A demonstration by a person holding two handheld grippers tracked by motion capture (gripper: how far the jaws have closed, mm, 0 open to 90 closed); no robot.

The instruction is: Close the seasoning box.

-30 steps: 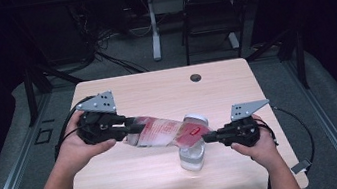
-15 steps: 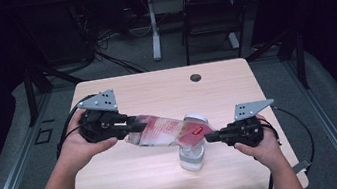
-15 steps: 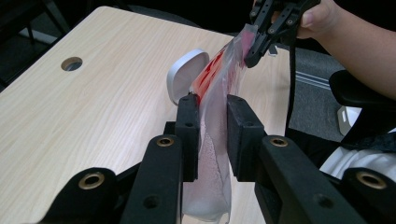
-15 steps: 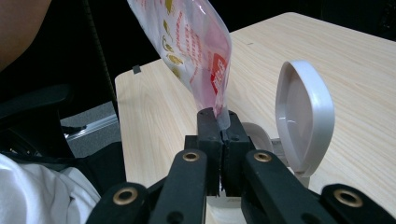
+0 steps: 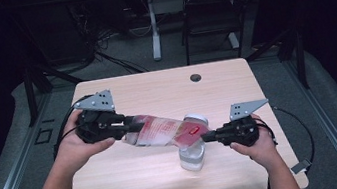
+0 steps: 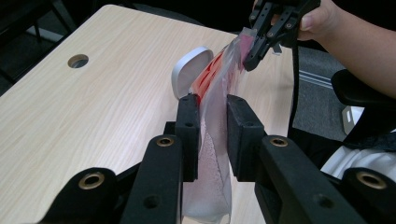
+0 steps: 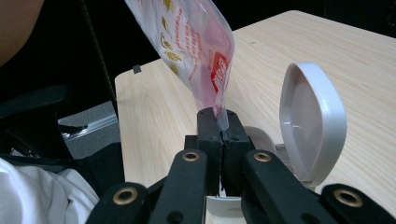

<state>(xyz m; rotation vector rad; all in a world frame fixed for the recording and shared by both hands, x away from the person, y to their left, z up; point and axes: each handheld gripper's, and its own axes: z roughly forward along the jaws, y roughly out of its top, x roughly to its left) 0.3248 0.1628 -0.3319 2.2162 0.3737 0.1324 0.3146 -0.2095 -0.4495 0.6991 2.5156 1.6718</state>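
Though both hands unmoved, pouch (image 5: 164, 130) lower

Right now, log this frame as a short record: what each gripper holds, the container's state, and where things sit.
held item: red and clear plastic pouch, stretched between both grippers above the table
left gripper: jaws closed on one end of the pouch
right gripper: jaws pinched shut on the other end's corner
container: clear jar standing on the table below the pouch
jar lid: white, flipped up and open
pouring: not visible
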